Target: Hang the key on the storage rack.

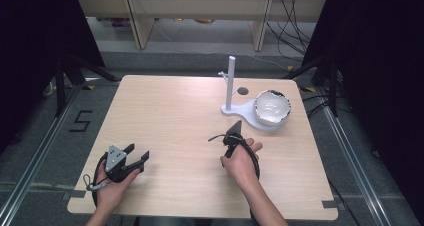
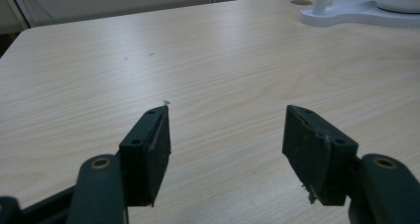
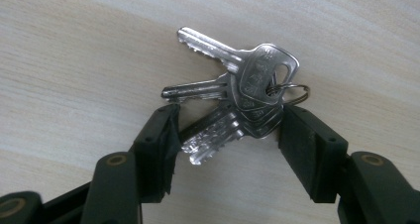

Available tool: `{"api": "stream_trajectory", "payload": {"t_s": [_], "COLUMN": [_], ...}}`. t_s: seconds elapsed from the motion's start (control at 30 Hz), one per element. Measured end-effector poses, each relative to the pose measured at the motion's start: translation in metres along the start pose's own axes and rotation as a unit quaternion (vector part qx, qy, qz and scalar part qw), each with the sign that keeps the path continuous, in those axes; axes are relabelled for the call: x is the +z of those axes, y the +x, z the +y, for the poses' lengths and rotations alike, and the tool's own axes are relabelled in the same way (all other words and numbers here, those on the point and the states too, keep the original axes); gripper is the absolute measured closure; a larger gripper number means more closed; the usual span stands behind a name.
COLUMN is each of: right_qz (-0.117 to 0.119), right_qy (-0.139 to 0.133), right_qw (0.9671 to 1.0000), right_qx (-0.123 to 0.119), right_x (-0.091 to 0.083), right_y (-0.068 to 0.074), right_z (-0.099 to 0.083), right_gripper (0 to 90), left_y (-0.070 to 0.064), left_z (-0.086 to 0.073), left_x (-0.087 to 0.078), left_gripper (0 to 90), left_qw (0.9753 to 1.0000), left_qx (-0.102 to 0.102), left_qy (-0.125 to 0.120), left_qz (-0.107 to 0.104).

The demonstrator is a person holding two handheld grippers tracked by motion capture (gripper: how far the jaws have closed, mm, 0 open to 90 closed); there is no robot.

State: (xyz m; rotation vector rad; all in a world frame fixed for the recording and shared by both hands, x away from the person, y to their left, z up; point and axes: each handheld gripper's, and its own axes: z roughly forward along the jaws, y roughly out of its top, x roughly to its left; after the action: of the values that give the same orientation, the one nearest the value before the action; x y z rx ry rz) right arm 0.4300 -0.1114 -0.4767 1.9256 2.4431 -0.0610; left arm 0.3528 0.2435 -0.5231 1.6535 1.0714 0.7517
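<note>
A bunch of silver keys on a ring lies flat on the wooden table. My right gripper points down over it, jaws open and straddling the bunch, one on each side and very close to the metal. In the high view this right gripper sits right of the table's centre and covers the keys. My left gripper rests low near the front left corner, open. In its own view the left gripper has only bare wood between its jaws.
A white stand with an upright post and a flat base is at the back right; a white bowl sits on the base. The stand base shows far off in the left gripper view.
</note>
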Motion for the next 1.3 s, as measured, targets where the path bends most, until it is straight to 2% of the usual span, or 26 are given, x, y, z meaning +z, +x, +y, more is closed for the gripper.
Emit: {"api": "stream_trajectory", "payload": {"t_s": [0.07,0.13,0.17,0.27,0.33,0.43,0.47,0.5,0.57,0.6,0.67,0.7,0.73,0.77,0.8,0.87,0.9,0.97,1.0,1.07,1.1,1.13,1.2,1.23,1.3], "right_qz": [0.001,0.001,0.004,0.006,0.013,0.012,0.01,0.016,0.02,0.016,0.019,0.013,0.01,0.018,0.015,0.012,0.012,0.016,0.015,0.014,0.016,0.018,0.016,0.012,0.006], "right_qy": [-0.001,-0.002,-0.002,-0.003,0.005,-0.009,-0.028,-0.011,-0.012,-0.034,-0.032,-0.04,-0.036,-0.033,-0.038,-0.037,-0.043,-0.038,-0.044,-0.037,-0.034,-0.034,-0.026,-0.027,-0.031], "right_qw": [1.0,0.9998,0.9995,0.9997,0.9995,0.9994,0.9972,0.9989,0.9988,0.9984,0.9977,0.9973,0.997,0.9964,0.9955,0.9955,0.9938,0.9924,0.9904,0.9916,0.9897,0.989,0.9902,0.9884,0.9892], "right_qx": [-0.006,-0.02,-0.033,-0.025,-0.029,-0.03,-0.068,-0.043,-0.043,-0.043,-0.056,-0.059,-0.068,-0.075,-0.085,-0.086,-0.101,-0.116,-0.13,-0.123,-0.138,-0.143,-0.136,-0.149,-0.143], "right_x": [0.0,0.0,-0.001,0.0,0.0,-0.001,0.002,-0.001,-0.001,-0.001,-0.002,0.0,0.0,0.0,0.0,0.0,0.0,0.0,0.001,0.0,0.0,0.0,0.0,0.0,0.0], "right_y": [-0.001,-0.003,-0.006,-0.011,-0.016,-0.019,-0.024,-0.02,-0.02,-0.019,-0.018,-0.017,-0.016,-0.016,-0.016,-0.015,-0.015,-0.015,-0.016,-0.015,-0.016,-0.016,-0.015,-0.017,-0.017], "right_z": [-0.001,-0.003,-0.003,-0.005,-0.005,-0.006,-0.005,-0.005,-0.005,-0.004,-0.002,-0.002,-0.001,0.0,0.0,0.001,0.001,0.002,0.002,0.002,0.002,0.003,0.003,0.004,0.005], "right_gripper": [43.4,55.6,55.9,53.4,56.0,59.4,58.8,56.1,53.8,51.8,51.6,51.6,51.7,52.5,53.6,55.5,60.2,66.1,68.5,70.5,74.1,74.7,74.5,70.6,62.1], "left_y": [0.0,0.0,0.0,0.0,0.0,0.0,0.0,0.0,0.0,0.0,0.0,0.001,0.001,0.001,0.001,0.001,0.001,0.001,0.001,0.001,0.001,0.001,0.001,0.001,0.001], "left_z": [0.0,0.0,0.0,0.0,0.0,0.0,0.0,0.0,0.0,0.0,0.0,0.0,0.0,0.0,0.0,0.0,0.0,0.0,0.0,0.0,0.0,0.0,0.0,0.0,0.0], "left_x": [0.0,0.0,0.0,0.0,0.001,0.001,0.001,0.001,0.001,0.001,0.001,0.001,0.001,0.001,0.001,0.001,0.001,0.001,0.001,0.001,0.001,0.001,0.001,0.001,0.001], "left_gripper": [35.0,34.9,34.9,34.9,35.0,35.0,34.9,34.9,34.9,34.9,34.9,34.9,34.9,34.9,34.9,34.8,34.8,34.7,34.7,34.7,34.7,34.7,34.8,34.7,34.7], "left_qw": [1.0,1.0,1.0,1.0,1.0,1.0,1.0,1.0,1.0,1.0,1.0,1.0,1.0,1.0,1.0,1.0,1.0,1.0,1.0,1.0,1.0,1.0,1.0,1.0,1.0], "left_qx": [0.0,-0.001,-0.002,0.0,0.001,-0.001,-0.001,-0.001,-0.002,-0.002,-0.002,-0.002,-0.003,-0.003,-0.003,-0.003,-0.003,-0.003,-0.003,-0.003,-0.003,-0.003,-0.003,-0.003,-0.004], "left_qy": [0.0,-0.003,-0.003,0.0,-0.002,-0.003,-0.003,-0.003,-0.002,-0.003,-0.003,-0.003,-0.003,-0.003,-0.004,-0.005,-0.004,-0.004,-0.004,-0.004,-0.004,-0.004,-0.004,-0.004,-0.001], "left_qz": [0.0,-0.001,-0.001,0.0,-0.001,-0.001,-0.001,-0.001,-0.001,-0.001,-0.001,-0.001,-0.002,-0.002,-0.004,-0.004,-0.005,-0.005,-0.005,-0.005,-0.005,-0.006,-0.005,-0.006,-0.004]}}
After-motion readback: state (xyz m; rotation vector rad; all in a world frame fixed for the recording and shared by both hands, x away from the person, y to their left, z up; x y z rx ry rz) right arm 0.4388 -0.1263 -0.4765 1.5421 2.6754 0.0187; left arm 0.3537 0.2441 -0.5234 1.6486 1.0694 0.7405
